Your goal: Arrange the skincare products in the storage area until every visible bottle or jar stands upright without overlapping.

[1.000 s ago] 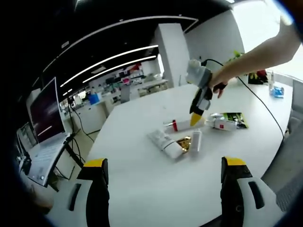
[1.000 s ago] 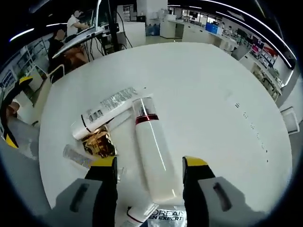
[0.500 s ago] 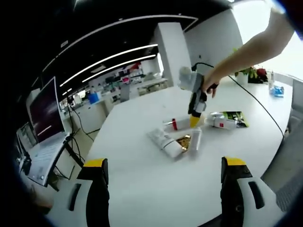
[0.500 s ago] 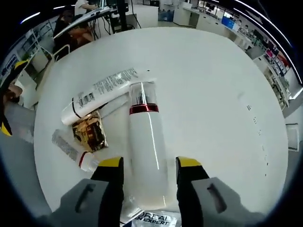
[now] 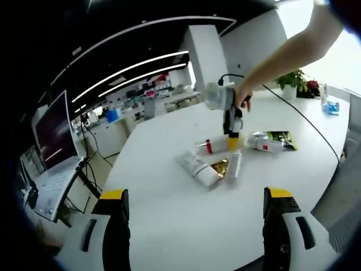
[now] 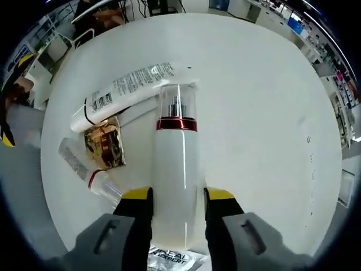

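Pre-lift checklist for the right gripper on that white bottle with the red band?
1. Right gripper straddles the white bottle with red band and clear cap: ok.
2. Jaws closed on bottle: cannot tell; they flank it closely.
3. Bottle upright: not ok, it lies flat on the white table.
4. Cap end free of the white printed tube: not ok, they touch or overlap.
5. Gold foil sachet clear of the jaws: ok.
6. Left gripper out of the way: ok, open over bare table.

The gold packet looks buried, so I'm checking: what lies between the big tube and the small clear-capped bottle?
In the right gripper view, the gold packet lies between the tube and the small bottle.
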`<state>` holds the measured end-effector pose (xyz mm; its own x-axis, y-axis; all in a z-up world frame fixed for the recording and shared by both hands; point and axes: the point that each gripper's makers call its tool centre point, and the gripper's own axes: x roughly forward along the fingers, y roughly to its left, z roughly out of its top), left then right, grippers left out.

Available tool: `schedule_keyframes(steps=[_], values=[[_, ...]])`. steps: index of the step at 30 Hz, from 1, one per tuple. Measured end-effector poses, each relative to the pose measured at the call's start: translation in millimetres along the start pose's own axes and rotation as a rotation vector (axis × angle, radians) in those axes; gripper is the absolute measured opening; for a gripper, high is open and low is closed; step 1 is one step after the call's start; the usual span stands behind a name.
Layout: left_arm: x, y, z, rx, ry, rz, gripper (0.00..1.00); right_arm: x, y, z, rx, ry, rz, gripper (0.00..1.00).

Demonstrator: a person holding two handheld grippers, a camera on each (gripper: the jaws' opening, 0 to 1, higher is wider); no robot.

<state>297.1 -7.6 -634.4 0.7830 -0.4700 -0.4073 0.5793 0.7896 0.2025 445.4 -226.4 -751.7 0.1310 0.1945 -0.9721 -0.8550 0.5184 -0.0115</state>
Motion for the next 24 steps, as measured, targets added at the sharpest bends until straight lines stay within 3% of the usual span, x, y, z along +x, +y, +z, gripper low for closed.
schedule_keyframes(steps=[12, 16, 22, 24], values=[[0.3, -0.1, -1.0, 0.006, 0.005, -0.002, 0.97, 1.2, 2.8, 2.2, -0.047, 0.061, 0.005, 0.35], [1.2, -1.0, -1.9, 0.010, 0.011, -0.007, 0.97, -0.8, 4.1, 3.4, -0.008, 0.061, -0.001, 0.29], [1.0, 1.0, -1.3, 0.004, 0.010, 0.001, 0.97, -4.2, 5.9, 3.7, 0.003, 0.068, -0.010, 0.28], [0.8, 0.8, -1.6, 0.006, 0.011, -0.001, 0.97, -5.0, 7.3, 2.1, 0.044, 0.071, -0.017, 0.28]])
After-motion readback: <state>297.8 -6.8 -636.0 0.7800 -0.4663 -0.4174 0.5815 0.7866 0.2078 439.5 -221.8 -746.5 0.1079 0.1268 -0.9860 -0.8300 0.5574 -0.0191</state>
